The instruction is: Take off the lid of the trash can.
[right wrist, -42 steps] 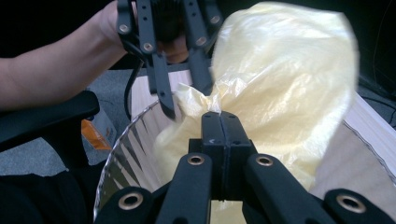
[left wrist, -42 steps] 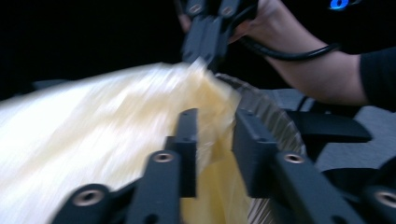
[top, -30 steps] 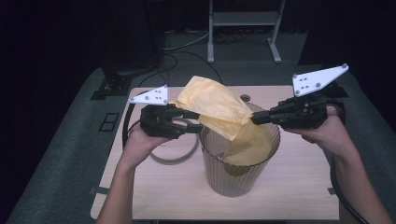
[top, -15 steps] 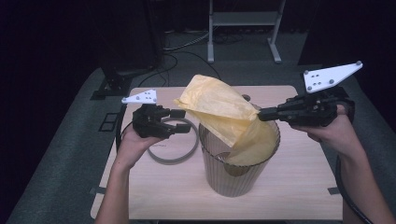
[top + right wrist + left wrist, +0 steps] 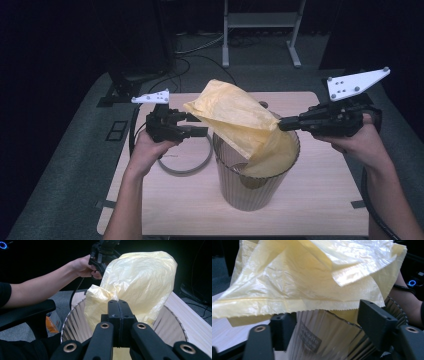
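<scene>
Dark room, wooden table (image 5: 320, 210): right gripper (image 5: 283, 123) pinches the yellow bin liner (image 5: 240, 117) over the ribbed wastebasket (image 5: 250, 187), while left gripper (image 5: 200, 125), jaws just spreading, empty, reaches to open it.

Dark lab: metal stand (image 5: 261, 30), floor cables (image 5: 197, 47).

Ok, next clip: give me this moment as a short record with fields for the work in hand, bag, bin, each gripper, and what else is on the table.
work in hand: lining a bin with a bag
bag: yellow plastic bag, partly inside the bin, most of it bunched above the rim
bin: ribbed translucent bin, upright on the wooden table
left gripper: jaws apart, have just been opening; the bag's edge hangs above them, not pinched
right gripper: shut on the bag at the bin's rim
other: grey ring flat on the table, left of the bin
</scene>
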Available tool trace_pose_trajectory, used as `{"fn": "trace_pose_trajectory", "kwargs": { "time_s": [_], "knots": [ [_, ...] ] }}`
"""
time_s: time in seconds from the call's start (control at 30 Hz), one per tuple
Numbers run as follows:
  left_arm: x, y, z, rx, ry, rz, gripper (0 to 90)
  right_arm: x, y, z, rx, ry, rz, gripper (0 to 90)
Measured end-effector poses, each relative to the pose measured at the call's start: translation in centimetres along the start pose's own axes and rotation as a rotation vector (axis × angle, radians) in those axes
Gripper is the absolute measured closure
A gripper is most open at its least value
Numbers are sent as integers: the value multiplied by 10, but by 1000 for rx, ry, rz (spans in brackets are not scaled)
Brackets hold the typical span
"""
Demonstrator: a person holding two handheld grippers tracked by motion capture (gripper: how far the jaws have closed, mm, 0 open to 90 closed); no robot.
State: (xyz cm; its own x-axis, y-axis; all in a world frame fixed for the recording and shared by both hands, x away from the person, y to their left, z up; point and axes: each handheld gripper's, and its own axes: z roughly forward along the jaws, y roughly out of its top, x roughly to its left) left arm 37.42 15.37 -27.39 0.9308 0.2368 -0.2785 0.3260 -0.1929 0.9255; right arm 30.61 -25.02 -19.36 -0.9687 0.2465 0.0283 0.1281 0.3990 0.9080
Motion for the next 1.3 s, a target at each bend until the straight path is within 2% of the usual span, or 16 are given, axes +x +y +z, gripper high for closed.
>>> {"fn": "trace_pose_trajectory", "kwargs": {
  "time_s": [0.07,0.1,0.17,0.23,0.27,0.37,0.47,0.57,0.7,0.83,0.9,1.0,1.13,1.2,1.3],
  "knots": [
    [2,2,2,-2,-9,-3,416,0,0,0,0,0,-1,900],
    [2,3,4,1,-3,3,530,1,0,0,-1,0,-2,900],
    [4,6,6,-6,-7,1,701,1,-1,0,-1,4,-3,900],
    [4,7,8,-4,-6,21,860,1,-1,1,-2,8,-4,900],
    [4,8,8,-1,-11,26,896,1,-2,1,-1,6,-3,900],
    [-2,11,4,11,-1,53,897,1,-5,-2,-1,-4,4,900],
    [-7,12,-11,21,25,77,897,-2,-16,-14,1,-30,24,900],
    [-13,12,-25,29,49,95,897,-6,-34,-24,9,-55,58,900],
    [-20,13,-36,28,76,117,897,-12,-62,-28,48,-92,110,900],
    [-26,16,-36,44,62,136,898,-16,-78,-33,33,-107,144,879],
    [-31,19,-31,56,51,153,898,-15,-74,-36,13,-112,142,792],
    [-40,25,-24,65,31,182,897,-12,-60,-40,-35,-115,117,676],
    [-49,31,-13,80,6,213,897,-2,-34,-36,-89,-119,56,521],
    [-53,34,-9,88,-7,227,897,1,-21,-30,-94,-122,30,494],
    [-58,36,-6,96,-19,239,897,-1,-4,-17,-84,-175,-2,477]
  ]
}}
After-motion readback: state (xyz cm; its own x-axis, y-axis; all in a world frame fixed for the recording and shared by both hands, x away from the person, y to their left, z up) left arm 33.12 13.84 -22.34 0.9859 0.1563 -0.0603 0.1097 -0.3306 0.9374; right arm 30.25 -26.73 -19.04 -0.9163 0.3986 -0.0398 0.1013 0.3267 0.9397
